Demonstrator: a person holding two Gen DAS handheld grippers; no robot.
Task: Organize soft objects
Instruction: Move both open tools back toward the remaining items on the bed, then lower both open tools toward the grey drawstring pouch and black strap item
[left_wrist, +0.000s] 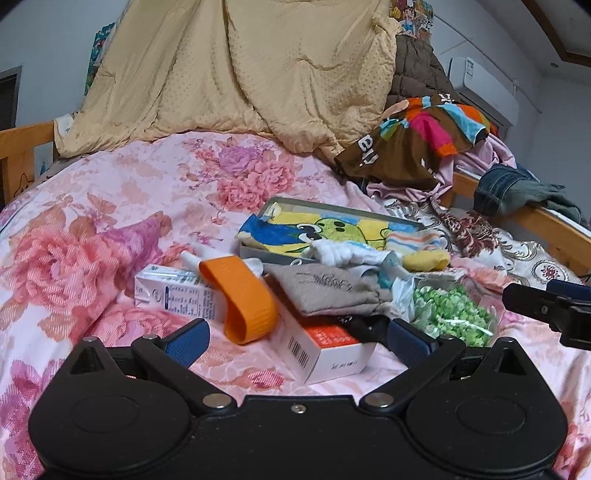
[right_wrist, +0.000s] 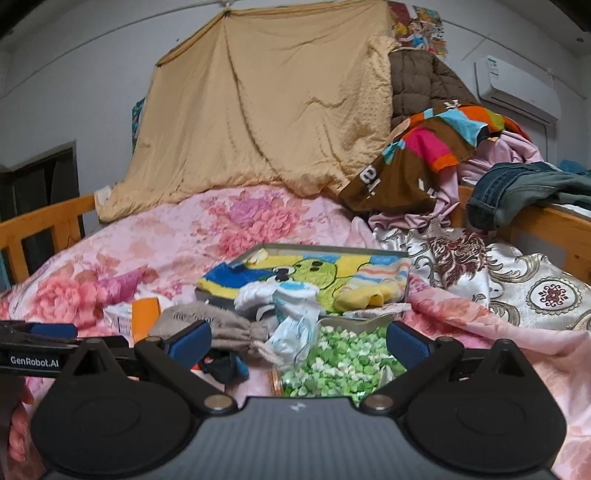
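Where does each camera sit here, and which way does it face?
Left wrist: on the left claw, open, low over the bed, facing the orange band and grey pouch; the right claw shows at its right edge.
Right wrist: on the right claw, open, facing the bag of green bits; the left claw and fingertips show at left.
Shared: cartoon towel, pouch, green bag.

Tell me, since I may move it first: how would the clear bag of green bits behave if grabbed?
The bag of green bits would probably sag and shift, since its contents look loose. Its thin clear film seems crinkly, so it may slip from the claw. It looks unlikely to roll.
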